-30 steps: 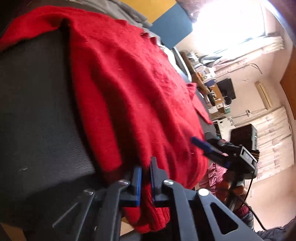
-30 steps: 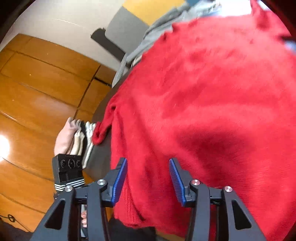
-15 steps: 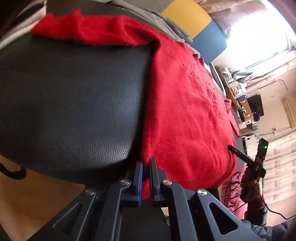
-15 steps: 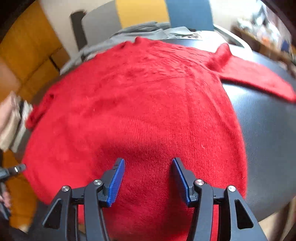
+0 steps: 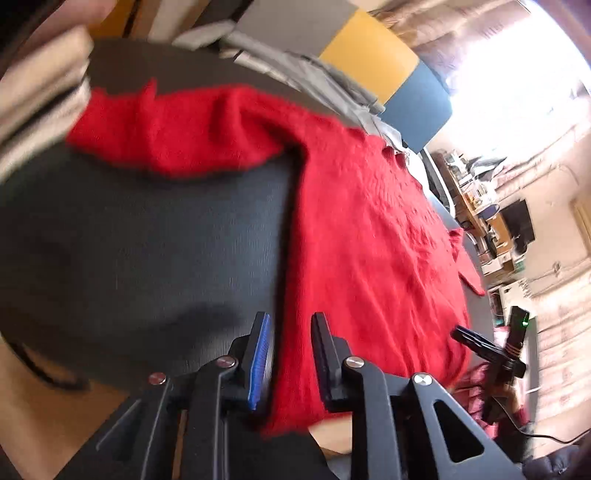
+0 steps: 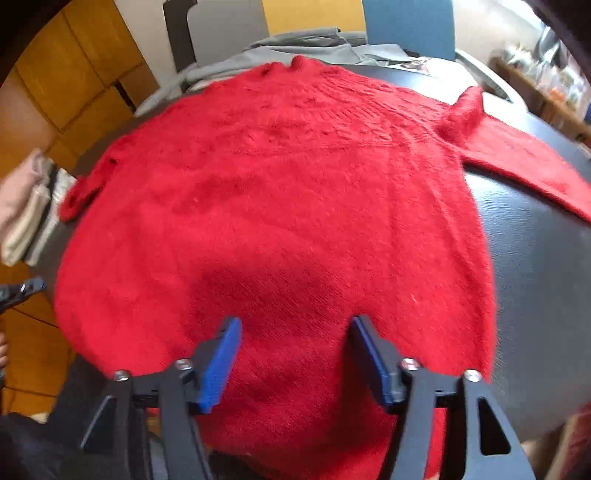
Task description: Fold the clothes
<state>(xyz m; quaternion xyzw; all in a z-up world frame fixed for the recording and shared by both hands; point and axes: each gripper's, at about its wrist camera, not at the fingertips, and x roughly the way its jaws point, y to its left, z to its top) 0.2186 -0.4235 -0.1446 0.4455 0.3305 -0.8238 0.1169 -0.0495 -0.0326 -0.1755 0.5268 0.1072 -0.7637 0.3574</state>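
Observation:
A red knit sweater lies spread flat on a black leather table, neck at the far side and both sleeves out to the sides. Its hem hangs over the near edge. My right gripper hovers open over the hem's middle, nothing between its blue pads. In the left wrist view the same sweater runs along the right, one sleeve lying across the far table. My left gripper stands open at the sweater's side edge near the hem corner, the fabric edge lying between its jaws, ungripped.
Grey clothing is heaped at the table's far edge before grey, yellow and blue chair backs. Folded pale clothes sit at the left edge. The other gripper shows at right in the left wrist view. Wooden floor lies left.
My left gripper has let go of the sweater's hem corner and opened. The sweater has settled flat on the table. My right gripper stays open over the hem.

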